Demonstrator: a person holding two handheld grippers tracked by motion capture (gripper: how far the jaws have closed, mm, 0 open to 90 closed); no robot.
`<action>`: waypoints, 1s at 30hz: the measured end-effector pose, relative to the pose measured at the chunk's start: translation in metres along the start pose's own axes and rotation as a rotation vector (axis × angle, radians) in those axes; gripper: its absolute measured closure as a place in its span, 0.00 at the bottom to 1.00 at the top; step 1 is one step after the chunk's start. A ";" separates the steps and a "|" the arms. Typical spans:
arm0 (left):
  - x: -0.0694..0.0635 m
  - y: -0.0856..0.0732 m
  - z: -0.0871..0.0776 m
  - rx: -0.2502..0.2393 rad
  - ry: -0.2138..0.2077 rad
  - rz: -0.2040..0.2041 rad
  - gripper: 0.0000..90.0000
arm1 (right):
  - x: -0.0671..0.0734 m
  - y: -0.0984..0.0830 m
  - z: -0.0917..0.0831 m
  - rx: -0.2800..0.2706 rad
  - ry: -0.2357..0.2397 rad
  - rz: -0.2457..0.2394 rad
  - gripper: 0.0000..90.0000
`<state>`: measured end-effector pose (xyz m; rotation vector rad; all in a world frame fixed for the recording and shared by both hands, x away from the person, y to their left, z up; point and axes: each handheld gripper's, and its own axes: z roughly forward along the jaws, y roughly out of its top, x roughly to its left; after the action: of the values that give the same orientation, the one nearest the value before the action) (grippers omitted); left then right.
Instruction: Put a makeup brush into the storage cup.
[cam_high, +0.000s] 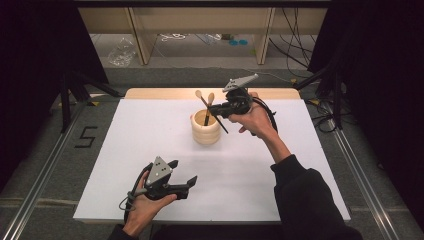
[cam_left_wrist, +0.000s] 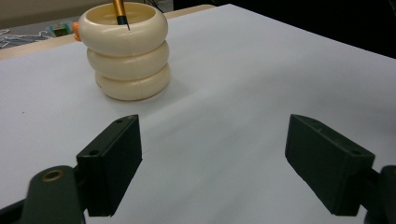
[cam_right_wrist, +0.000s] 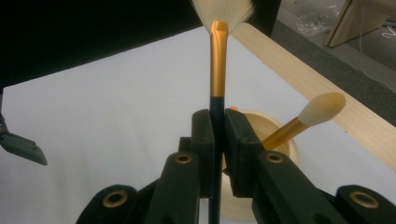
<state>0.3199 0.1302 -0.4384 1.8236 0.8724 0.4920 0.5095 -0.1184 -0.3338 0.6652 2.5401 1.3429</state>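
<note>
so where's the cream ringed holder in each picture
high view: the cream ringed holder stands at the table's middle, toward the far edge, just left of the right gripper.
left gripper view: upper left, beyond the open fingers.
right gripper view: low centre-right, mostly hidden behind the fingers clamping a fan brush.
shared landmark: the white table top, with its wooden far edge.

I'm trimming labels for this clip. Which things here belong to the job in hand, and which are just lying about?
In the job: fan brush clamped in right gripper; cream holder; round brush standing in it.

Lying about: idle, open left gripper; plastic bag and cables on the floor beyond.
</note>
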 end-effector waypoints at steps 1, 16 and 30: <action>0.000 0.000 0.000 -0.002 0.000 0.004 0.21 | -0.001 0.000 0.000 -0.001 -0.003 0.006 0.93; 0.001 0.000 0.000 -0.003 -0.001 0.008 0.21 | -0.010 0.006 0.007 -0.089 -0.043 0.044 0.92; 0.000 0.001 -0.001 -0.003 0.001 0.009 0.21 | -0.015 0.009 0.015 -0.151 -0.061 0.065 0.92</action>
<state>0.3194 0.1309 -0.4374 1.8252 0.8646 0.4997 0.5312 -0.1102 -0.3361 0.7524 2.3606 1.4931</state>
